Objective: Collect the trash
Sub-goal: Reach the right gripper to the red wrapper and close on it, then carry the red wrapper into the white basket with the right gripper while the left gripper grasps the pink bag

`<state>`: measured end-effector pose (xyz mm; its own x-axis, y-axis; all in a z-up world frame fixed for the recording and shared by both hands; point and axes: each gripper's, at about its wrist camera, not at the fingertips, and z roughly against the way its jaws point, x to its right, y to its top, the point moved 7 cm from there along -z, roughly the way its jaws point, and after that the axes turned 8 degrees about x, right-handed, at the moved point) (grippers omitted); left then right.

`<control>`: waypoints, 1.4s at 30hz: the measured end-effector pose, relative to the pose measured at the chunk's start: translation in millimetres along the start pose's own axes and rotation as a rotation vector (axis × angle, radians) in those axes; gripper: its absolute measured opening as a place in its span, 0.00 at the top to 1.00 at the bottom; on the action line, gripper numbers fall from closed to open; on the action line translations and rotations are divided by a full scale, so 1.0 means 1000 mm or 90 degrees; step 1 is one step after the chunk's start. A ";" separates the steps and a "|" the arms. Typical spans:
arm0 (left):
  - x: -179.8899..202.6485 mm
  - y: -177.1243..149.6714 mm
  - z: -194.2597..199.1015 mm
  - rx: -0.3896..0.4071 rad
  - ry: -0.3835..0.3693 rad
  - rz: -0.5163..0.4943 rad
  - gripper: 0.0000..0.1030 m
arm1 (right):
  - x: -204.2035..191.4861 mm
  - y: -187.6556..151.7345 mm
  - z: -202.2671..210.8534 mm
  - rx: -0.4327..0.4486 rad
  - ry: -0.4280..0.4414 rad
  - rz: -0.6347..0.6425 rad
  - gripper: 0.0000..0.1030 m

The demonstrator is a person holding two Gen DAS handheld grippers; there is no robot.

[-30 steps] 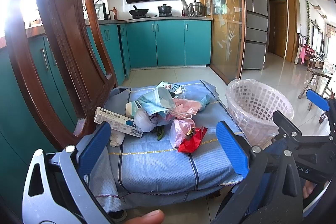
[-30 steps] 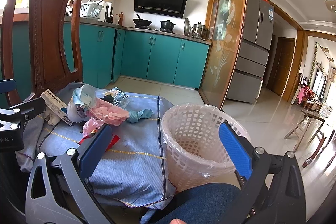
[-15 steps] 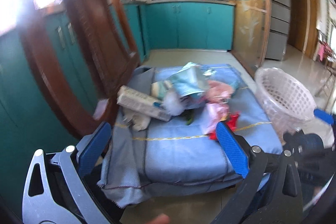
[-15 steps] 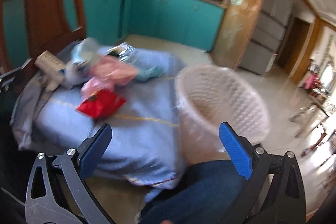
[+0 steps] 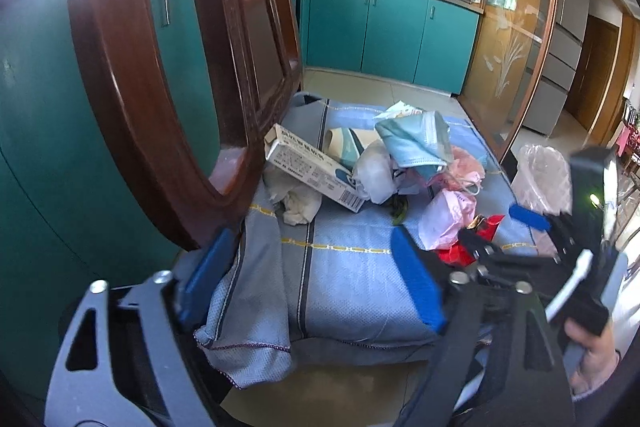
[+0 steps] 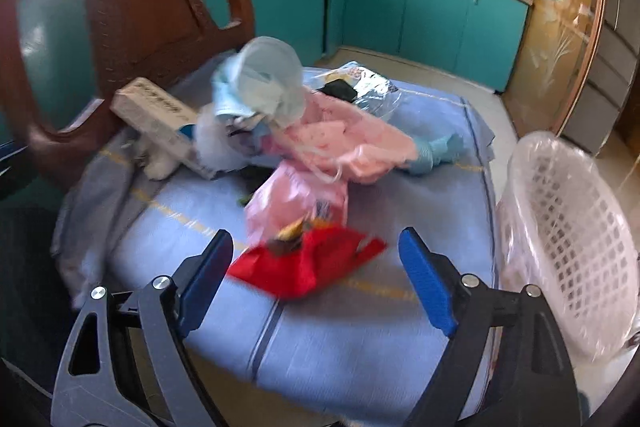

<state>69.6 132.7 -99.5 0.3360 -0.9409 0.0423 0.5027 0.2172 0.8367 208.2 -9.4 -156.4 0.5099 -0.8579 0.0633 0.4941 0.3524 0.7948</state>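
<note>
A carved wooden chair back (image 5: 168, 75) fills the left of the left-wrist frame. The blue cushion cover (image 6: 360, 327) spreads across the centre. At the right edge of the right-wrist frame stands a white mesh basket (image 6: 568, 227), just beside the cushion. The trash pile (image 6: 280, 131) sits mid-frame: a white carton (image 5: 316, 167), a blue face mask (image 5: 416, 143), a pink bag (image 6: 296, 203), a red wrapper (image 6: 308, 263). The right gripper (image 6: 316, 267) is spread wide and empty, the wrapper between its tips. The left gripper (image 5: 316, 275) likewise gapes, holding nothing.
</note>
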 end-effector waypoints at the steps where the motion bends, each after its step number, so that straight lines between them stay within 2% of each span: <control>1: 0.001 -0.001 -0.001 -0.003 0.002 -0.002 0.18 | -0.001 0.002 -0.003 0.000 -0.009 0.008 0.17; 8: 0.005 -0.008 -0.014 -0.024 0.009 -0.013 0.16 | -0.008 -0.002 -0.021 -0.017 -0.020 0.028 0.15; 17: 0.010 -0.007 -0.019 -0.023 0.012 -0.018 0.16 | -0.008 -0.010 -0.020 -0.016 -0.014 0.046 0.15; 19: 0.011 -0.008 -0.019 -0.024 0.015 -0.019 0.16 | -0.010 -0.011 -0.019 -0.013 -0.021 0.056 0.18; 24: 0.012 -0.008 -0.019 -0.023 0.017 -0.022 0.16 | -0.015 -0.017 -0.021 -0.021 -0.007 0.060 0.38; 28: 0.013 -0.008 -0.020 -0.023 0.018 -0.023 0.16 | -0.019 -0.019 -0.019 -0.019 -0.005 0.068 0.47; 30: 0.013 -0.009 -0.019 -0.022 0.019 -0.023 0.16 | -0.020 -0.018 -0.016 -0.014 -0.009 0.074 0.55; 33: 0.013 -0.009 -0.020 -0.022 0.019 -0.023 0.16 | -0.018 -0.017 -0.013 -0.010 -0.015 0.075 0.60; 42: 0.013 -0.010 -0.022 -0.024 0.018 -0.021 0.16 | -0.007 -0.022 0.010 -0.001 -0.009 0.047 0.67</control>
<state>86.9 124.3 -119.4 0.3407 -0.9402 -0.0004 0.5435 0.1966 0.8161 186.9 -14.7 -168.4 0.5345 -0.8352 0.1299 0.4572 0.4150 0.7866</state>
